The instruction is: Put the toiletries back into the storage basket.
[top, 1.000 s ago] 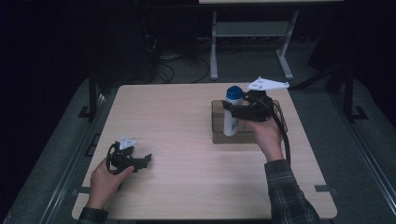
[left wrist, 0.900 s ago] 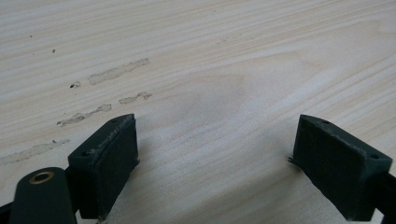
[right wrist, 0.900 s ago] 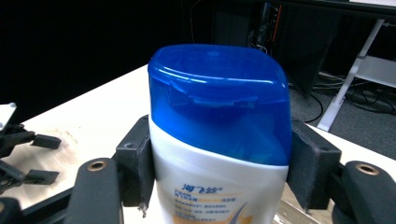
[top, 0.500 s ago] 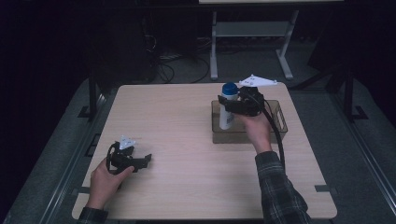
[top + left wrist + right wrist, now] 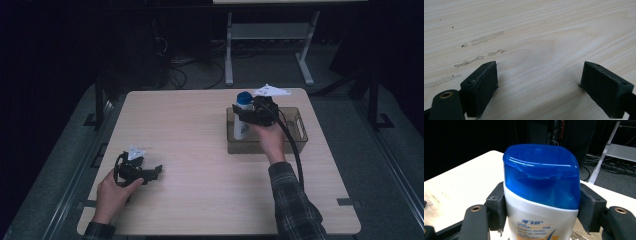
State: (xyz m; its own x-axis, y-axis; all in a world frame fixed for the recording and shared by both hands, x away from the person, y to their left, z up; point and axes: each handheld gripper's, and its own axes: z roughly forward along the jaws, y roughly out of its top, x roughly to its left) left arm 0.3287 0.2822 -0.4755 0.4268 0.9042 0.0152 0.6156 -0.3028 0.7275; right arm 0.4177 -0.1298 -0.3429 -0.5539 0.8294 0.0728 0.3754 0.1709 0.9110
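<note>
Right claw (image 5: 246, 116) clamped on white blue-capped bottle (image 5: 241, 120), upright over left end of clear tray (image 5: 300, 131) by table's (image 5: 190, 130) far right corner; release left, left claw (image 5: 150, 171) idle, agape near-left.

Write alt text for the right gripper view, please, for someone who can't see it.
A white bottle with a blue cap stands upright, clamped between the two black jaws of the right gripper. Behind it lie a pale wooden table and a dark room.

A pale wooden table (image 5: 200, 125) stands before a white metal stand (image 5: 270, 35).
</note>
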